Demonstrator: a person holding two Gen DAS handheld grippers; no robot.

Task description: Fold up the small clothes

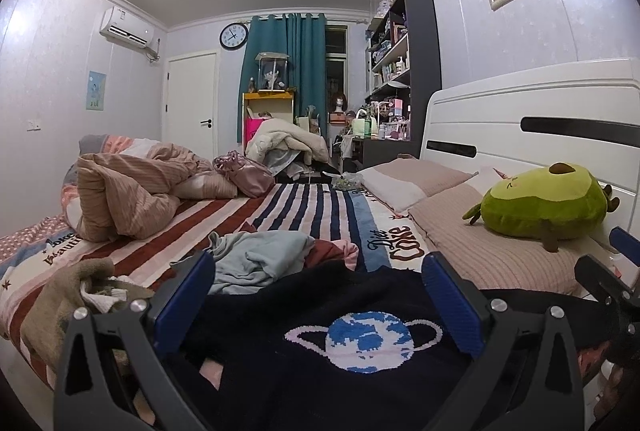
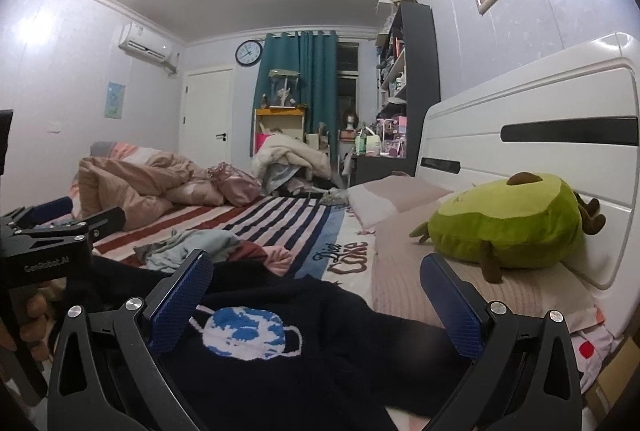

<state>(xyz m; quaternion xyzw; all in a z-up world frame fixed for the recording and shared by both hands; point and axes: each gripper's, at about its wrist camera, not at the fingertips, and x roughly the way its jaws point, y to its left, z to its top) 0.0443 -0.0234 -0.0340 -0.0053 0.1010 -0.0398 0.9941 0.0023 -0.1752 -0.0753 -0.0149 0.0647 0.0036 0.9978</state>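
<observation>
Left wrist view shows the left gripper with its two blue-padded fingers spread wide, holding nothing, low over a dark navy sweater that lies spread on the bed between and beneath them. A knitted blue-and-white ringed planet sits on the sweater, between the fingers. Beyond the fingertips lies a heap of small clothes: a pale blue garment, with dark red and pink pieces just beside it on the right. An olive-brown garment lies bunched to the left of the left finger. All of this rests on a striped bedspread lettered "Diet Coke". At the right edge part of the right gripper shows. Right wrist view shows the right gripper likewise wide apart and gripping nothing, over the same navy sweater, with the planet motif near its left finger. The left gripper appears at the left edge, with the fingers of a hand below it. To the right, a green avocado plush sits on a pink ribbed pillow against the white headboard. Farther off, a crumpled beige duvet lies at the far side of the bed, and a teal curtain hangs by the window.
</observation>
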